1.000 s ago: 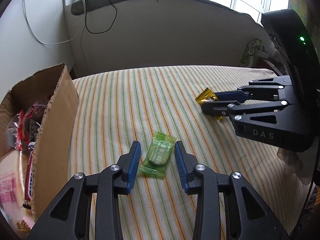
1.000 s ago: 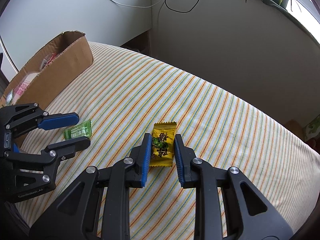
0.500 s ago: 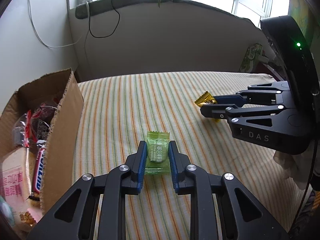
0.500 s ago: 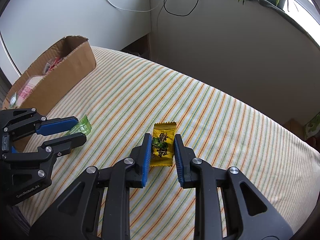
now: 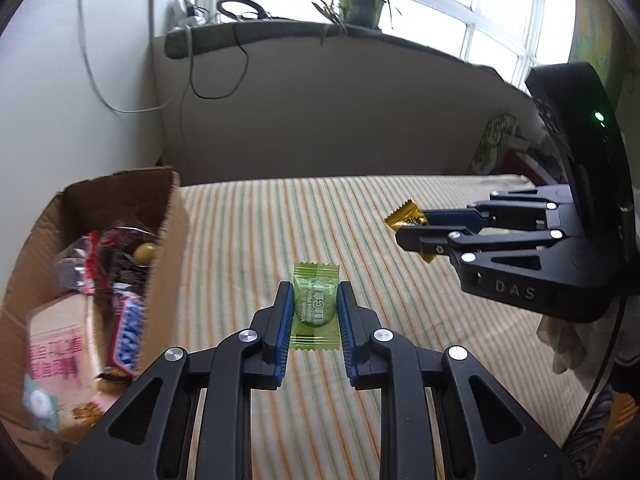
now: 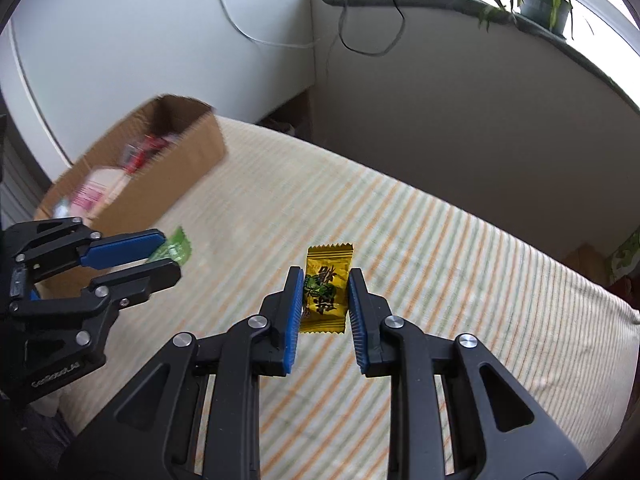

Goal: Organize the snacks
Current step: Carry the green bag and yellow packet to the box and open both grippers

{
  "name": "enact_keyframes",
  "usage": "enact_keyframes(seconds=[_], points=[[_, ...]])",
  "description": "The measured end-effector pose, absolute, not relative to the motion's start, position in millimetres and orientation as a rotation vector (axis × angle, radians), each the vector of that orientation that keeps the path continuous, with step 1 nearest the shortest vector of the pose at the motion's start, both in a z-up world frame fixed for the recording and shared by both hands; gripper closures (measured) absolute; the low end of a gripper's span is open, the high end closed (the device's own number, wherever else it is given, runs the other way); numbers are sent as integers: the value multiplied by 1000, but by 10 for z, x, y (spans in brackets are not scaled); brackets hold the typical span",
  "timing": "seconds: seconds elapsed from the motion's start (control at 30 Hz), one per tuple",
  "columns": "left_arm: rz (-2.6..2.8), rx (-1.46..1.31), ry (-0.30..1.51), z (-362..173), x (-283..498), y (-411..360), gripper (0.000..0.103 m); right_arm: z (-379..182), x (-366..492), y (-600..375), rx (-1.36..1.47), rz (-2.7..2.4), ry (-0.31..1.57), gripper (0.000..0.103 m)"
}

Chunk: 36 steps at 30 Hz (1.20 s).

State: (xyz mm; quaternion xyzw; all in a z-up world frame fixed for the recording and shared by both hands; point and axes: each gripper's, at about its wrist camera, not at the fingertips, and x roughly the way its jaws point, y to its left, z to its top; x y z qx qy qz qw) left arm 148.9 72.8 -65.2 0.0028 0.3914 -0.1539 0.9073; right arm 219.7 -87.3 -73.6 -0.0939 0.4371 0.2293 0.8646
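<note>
Within a second, the left gripper closed its blue pads on the green candy, which had lain loose and askew between open jaws on the striped cloth, and lifted it clear. The right gripper, already clamped on the yellow candy, rose with it off the cloth too. From both cameras the cardboard box of snacks came further into view.

Potted plant on windowsill; cables hang down wall; striped cloth below.
</note>
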Motion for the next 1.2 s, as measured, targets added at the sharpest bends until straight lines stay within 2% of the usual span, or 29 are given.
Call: enact_keyframes(seconds=[0.27, 0.57, 0.73, 0.77, 0.8, 0.87, 1.2], points=[[-213, -27, 752, -407, 1224, 1327, 83, -361, 1961, -196, -188, 652, 847, 80], [-63, -54, 744, -362, 1014, 2071, 83, -377, 1887, 647, -218, 766, 853, 80], [-30, -63, 733, -328, 942, 2185, 82, -368, 1878, 802, -224, 791, 852, 80], [-24, -67, 734, -327, 943, 2206, 78, -357, 1852, 833, -224, 789, 849, 80], [-20, -71, 735, -328, 939, 2230, 70, -350, 1847, 838, -222, 787, 847, 80], [-6, -75, 724, -322, 927, 2242, 65, -324, 1840, 829, -210, 792, 846, 79], [3, -103, 713, -230, 720, 2210, 62, -167, 1662, 651, -188, 778, 832, 78]])
